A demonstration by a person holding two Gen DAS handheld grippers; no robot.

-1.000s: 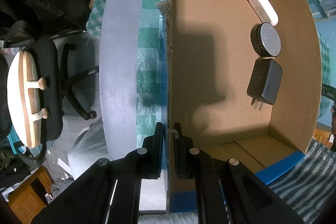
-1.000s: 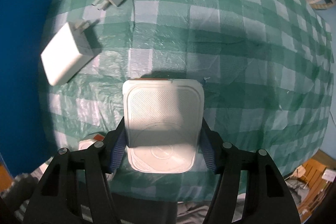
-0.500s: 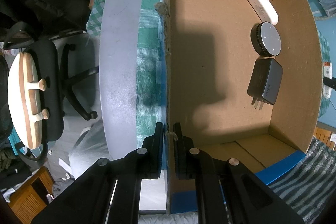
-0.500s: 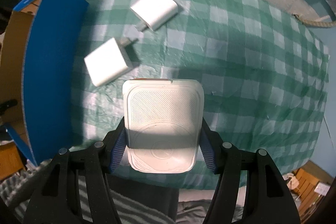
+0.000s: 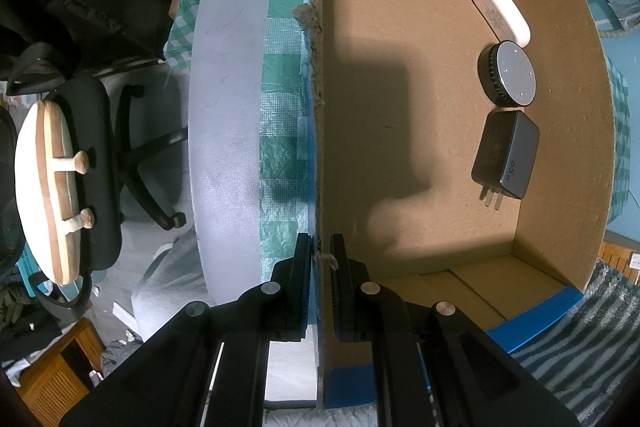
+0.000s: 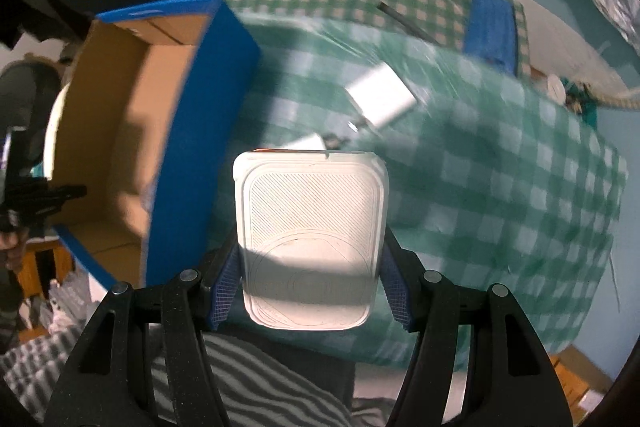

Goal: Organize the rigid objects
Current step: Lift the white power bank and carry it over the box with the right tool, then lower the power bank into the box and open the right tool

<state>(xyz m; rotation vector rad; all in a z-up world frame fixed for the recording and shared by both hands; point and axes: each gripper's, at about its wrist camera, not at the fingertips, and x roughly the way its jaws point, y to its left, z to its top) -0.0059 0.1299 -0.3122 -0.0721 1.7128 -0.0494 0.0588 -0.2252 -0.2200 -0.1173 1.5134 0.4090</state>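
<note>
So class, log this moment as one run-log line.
left tool: shut on box wall | right tool: holding white case | box: three items

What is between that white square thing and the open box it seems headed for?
Only the box's blue side wall. The pad, clamped in the right gripper, looks raised enough to pass over. Inside, three items sit along one wall; the remaining floor is bare.

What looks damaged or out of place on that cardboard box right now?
The cardboard box has a torn, frayed top edge along the wall the left gripper pinches; loose fibres hang there. Inside, the three items lie neatly along the far wall.
</note>
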